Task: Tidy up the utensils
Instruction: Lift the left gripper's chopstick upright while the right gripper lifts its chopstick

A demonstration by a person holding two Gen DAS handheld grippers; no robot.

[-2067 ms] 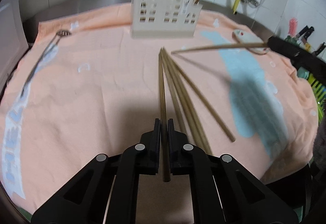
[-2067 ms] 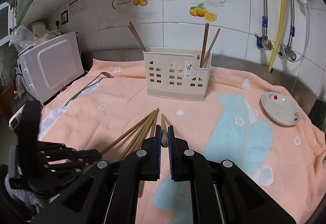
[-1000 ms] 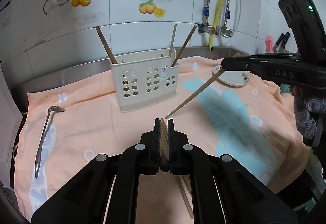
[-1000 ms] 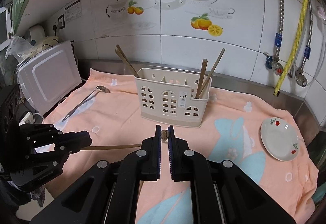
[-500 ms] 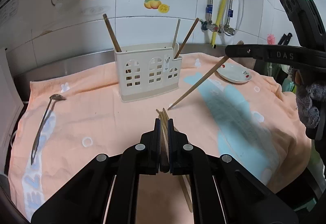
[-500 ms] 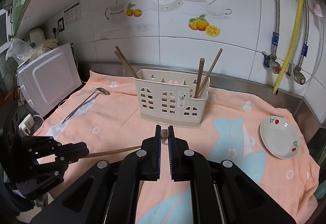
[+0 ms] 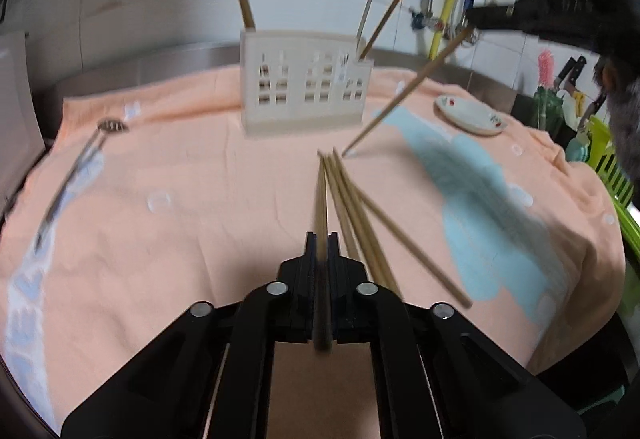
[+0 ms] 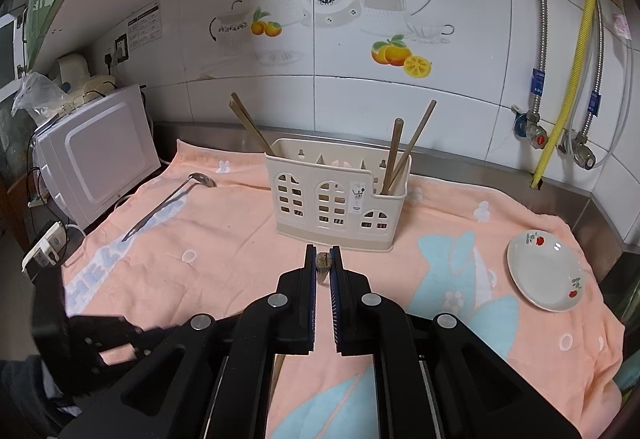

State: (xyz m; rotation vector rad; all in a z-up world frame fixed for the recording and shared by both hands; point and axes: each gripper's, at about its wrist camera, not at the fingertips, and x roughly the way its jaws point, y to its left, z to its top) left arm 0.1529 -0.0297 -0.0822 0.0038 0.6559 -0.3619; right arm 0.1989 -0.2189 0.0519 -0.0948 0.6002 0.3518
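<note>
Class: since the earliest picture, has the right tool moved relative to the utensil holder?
Yes. The right tool has risen and advanced toward the utensil holder, carrying its chopstick.

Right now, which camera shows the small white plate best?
The right wrist view: the plate lies whole and sharp on the towel, with red fruit marks on its rim. The left wrist view shows the plate small, far and blurred.

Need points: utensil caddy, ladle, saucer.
utensil caddy (image 8: 336, 207), right wrist view, front wall.
ladle (image 8: 168, 204), right wrist view, mid handle.
saucer (image 8: 546, 275), right wrist view, centre of dish.
</note>
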